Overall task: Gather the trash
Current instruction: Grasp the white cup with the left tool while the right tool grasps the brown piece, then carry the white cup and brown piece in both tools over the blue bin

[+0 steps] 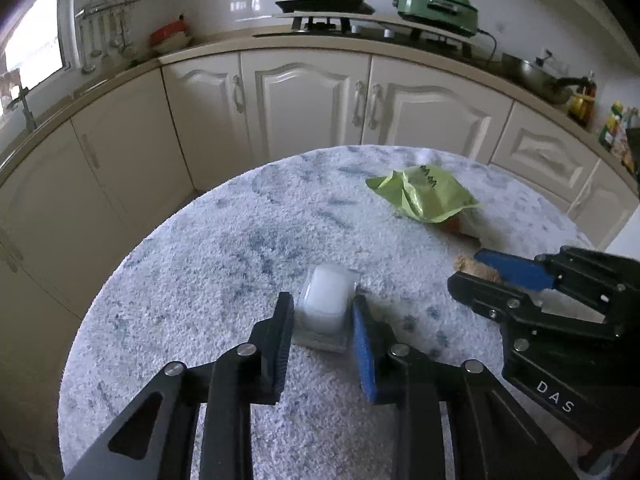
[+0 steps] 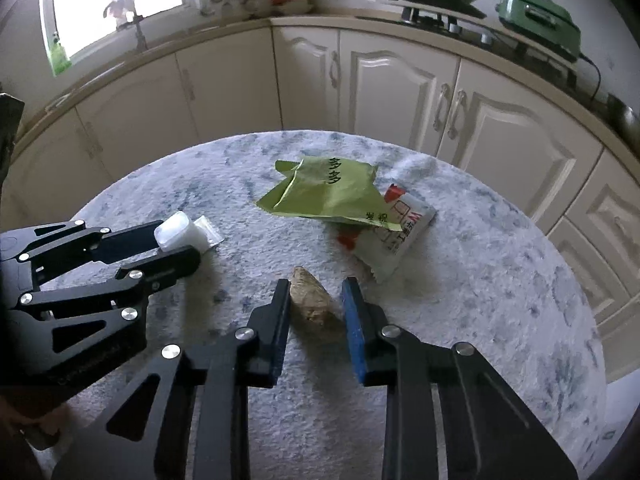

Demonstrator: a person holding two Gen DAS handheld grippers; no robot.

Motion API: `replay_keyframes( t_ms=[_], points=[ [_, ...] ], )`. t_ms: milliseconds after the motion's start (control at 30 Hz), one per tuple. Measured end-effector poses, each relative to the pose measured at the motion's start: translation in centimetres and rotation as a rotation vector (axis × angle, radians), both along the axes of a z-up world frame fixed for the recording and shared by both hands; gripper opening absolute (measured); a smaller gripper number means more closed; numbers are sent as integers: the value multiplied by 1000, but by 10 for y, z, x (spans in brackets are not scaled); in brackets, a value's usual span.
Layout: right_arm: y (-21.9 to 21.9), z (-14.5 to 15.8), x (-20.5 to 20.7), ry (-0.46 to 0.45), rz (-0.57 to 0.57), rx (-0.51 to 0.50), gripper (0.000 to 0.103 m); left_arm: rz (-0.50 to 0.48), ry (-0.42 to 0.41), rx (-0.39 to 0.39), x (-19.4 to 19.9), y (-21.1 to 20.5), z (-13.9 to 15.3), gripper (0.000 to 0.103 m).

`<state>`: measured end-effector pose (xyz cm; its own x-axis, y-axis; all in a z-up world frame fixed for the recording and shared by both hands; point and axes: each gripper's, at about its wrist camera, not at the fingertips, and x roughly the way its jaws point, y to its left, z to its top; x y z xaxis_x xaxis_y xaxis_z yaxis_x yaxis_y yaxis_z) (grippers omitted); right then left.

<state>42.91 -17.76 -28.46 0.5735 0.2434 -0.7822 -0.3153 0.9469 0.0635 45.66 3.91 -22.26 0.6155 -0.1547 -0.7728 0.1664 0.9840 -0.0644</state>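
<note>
white plastic cup (image 1: pixel 326 300), tan crumpled wad (image 2: pixel 314 300), green wrapper (image 2: pixel 328 196) overlapping white packet (image 2: pixel 400 236).

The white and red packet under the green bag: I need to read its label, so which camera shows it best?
The right wrist view: the white and red packet lies mostly exposed there, print visible, beside the green bag. In the left wrist view the green bag hides nearly all of it; only a blurred edge shows.

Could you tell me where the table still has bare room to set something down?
Free: the table's left far stretch, beyond the white plastic cup, and the right edge past the white sachet. Crowded: the middle, where the green wrapper, the sachet and the brown scrap cluster.
</note>
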Motion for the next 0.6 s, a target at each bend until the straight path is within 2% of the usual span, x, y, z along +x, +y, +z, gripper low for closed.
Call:
replay_keyframes(
  t_ms=[100,167,300,600],
  points=[
    [-5,1,-4,13,-10,34,26,10,4,-20,-3,4,-1,22],
    [-9,3,-9,16,-16,49,26,15,2,-38,-10,7,0,18],
    [-17,9,-21,23,-23,85,26,29,8,-67,-21,12,3,18],
    [-36,28,-59,6,-44,130,26,44,-18,-99,-73,13,23,17]
  ],
)
